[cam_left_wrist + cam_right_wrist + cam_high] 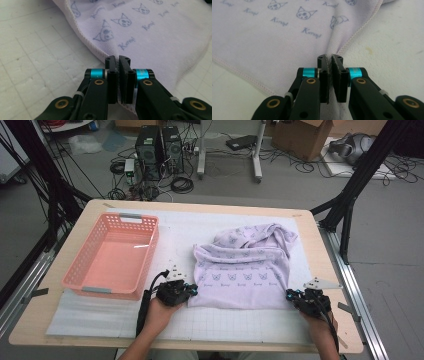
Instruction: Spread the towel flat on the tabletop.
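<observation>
A lilac towel (pixel 245 267) printed with small cat faces lies on the white gridded mat, bunched up at its far side. My left gripper (pixel 192 291) is at the towel's near left corner, and in the left gripper view the towel (pixel 155 35) has its hem pinched between the left gripper (pixel 118 58) jaws. My right gripper (pixel 290 295) is at the near right corner. In the right gripper view the towel (pixel 274 40) edge is clamped in the right gripper (pixel 330 57), with the cloth puckered just ahead of the jaws.
A salmon-pink plastic basket (pixel 80 265) with nothing in it stands at the left of the mat, beside my left hand. The wooden table edge (pixel 200 346) runs along the front. Cables, computer towers and boxes lie on the floor beyond the table.
</observation>
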{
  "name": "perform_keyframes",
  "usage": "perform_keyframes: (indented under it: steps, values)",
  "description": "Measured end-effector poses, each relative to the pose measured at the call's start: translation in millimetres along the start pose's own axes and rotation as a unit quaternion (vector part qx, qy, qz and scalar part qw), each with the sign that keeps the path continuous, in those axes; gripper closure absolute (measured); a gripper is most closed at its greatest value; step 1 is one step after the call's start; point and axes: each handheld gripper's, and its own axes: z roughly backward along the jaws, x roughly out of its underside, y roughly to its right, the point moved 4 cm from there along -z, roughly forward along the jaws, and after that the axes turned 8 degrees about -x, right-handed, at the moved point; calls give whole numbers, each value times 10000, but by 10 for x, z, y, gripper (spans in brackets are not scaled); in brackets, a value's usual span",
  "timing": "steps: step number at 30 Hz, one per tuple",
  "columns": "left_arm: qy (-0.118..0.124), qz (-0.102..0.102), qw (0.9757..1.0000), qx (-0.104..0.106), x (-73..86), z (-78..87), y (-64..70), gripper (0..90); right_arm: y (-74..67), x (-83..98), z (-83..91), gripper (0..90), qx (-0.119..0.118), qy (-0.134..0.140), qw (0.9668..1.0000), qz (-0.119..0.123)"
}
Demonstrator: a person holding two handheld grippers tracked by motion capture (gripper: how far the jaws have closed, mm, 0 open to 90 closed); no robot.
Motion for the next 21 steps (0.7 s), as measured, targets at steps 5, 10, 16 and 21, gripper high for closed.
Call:
perform_keyframes:
  steps: [5, 10, 16, 21]
  values:
    - [171, 219, 9995, 180, 129, 192, 77, 858, -67, 82, 95, 853, -57, 21, 10000, -70]
    - [340, 355, 9983, 300, 260, 457, 141, 857, -193, 151, 250, 853, -148, 74, 9999, -49]
    - [485, 418, 9965, 531, 366, 751, 206, 857, -426, 213, 458, 853, -157, 73, 9998, 102]
    - [386, 331, 9963, 698, 506, 879, 345, 855, -596, 335, 703, 854, -182, 82, 9997, 115]
